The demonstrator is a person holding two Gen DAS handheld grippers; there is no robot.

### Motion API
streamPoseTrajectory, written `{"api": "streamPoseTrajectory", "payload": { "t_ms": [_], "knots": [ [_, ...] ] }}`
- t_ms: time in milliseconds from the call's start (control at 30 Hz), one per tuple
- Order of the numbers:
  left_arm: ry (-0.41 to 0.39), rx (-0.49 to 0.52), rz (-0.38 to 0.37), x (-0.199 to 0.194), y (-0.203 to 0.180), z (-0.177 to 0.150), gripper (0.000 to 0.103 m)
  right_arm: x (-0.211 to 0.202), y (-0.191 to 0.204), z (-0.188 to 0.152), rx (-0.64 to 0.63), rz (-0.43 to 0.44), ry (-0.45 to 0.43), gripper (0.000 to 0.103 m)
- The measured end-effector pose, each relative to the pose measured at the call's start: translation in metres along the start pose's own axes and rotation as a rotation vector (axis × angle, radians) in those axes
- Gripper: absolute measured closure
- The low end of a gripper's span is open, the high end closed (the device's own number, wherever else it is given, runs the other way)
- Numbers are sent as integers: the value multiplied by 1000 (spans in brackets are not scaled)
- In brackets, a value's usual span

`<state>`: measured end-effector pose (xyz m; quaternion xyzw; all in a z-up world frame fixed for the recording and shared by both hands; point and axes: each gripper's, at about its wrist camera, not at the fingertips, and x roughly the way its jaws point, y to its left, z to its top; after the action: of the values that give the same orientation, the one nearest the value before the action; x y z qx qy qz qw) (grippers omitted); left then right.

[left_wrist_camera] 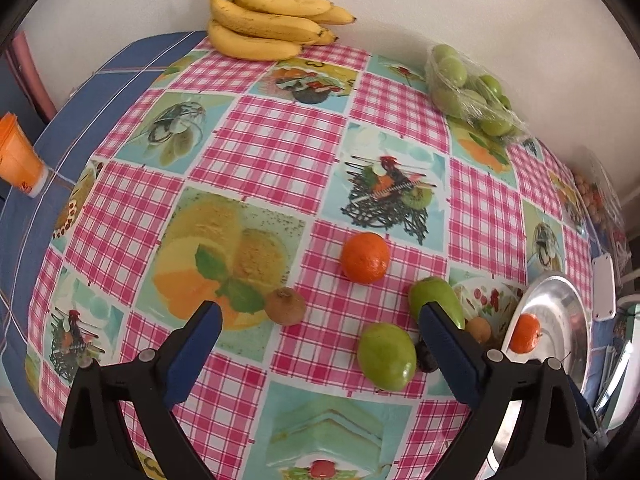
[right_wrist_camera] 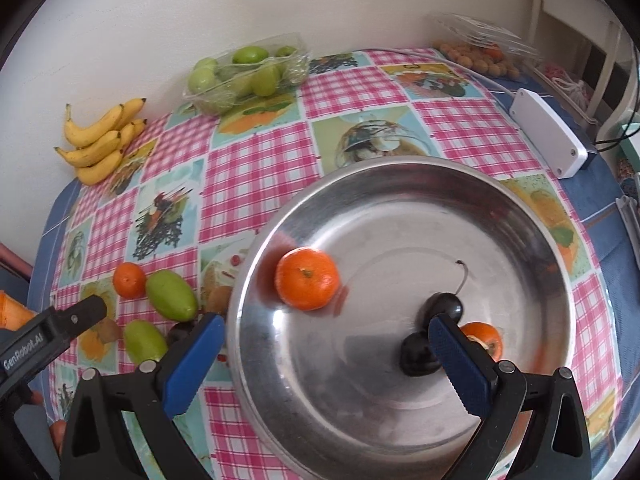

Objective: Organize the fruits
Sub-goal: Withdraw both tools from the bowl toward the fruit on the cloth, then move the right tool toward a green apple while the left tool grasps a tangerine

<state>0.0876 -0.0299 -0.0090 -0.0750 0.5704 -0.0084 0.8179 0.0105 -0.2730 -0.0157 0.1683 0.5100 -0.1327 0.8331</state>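
Right gripper (right_wrist_camera: 326, 334) jaws wide over bowl (right_wrist_camera: 400, 168); tangerine (right_wrist_camera: 307, 278) near rim.

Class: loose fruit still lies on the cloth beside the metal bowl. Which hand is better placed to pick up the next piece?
Left. The left gripper hangs open over the kiwi and green fruit; the right gripper hangs open over the bowl.

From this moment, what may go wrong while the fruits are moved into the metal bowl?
1. The mandarin in the metal bowl lies on the smooth sloped wall; it may roll when more fruit lands.
2. The loose green fruits and the kiwi on the table lie close together, so the open left gripper could push a neighbour away.
3. The dark cherries are small and sit right by the open right gripper; they may get squashed.
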Motion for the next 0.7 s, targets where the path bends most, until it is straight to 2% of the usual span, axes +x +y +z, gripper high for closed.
{"api": "streamPoseTrajectory", "payload": {
  "t_ms": [167,300,433,567,700],
  "knots": [
    [-19,-83,11,-2,30,10,4,-3,20,-1,-53,25,-8,0],
    [-31,-105,36,0,47,17,4,-4,40,-1,-87,80,0,0],
    [-53,-127,24,0,55,20,4,-2,62,0,-124,119,7,0],
    [-86,-106,13,-3,53,24,4,1,78,2,-150,133,8,0],
    [-72,-88,1,0,51,28,4,6,89,5,-162,142,16,0]
  ]
}}
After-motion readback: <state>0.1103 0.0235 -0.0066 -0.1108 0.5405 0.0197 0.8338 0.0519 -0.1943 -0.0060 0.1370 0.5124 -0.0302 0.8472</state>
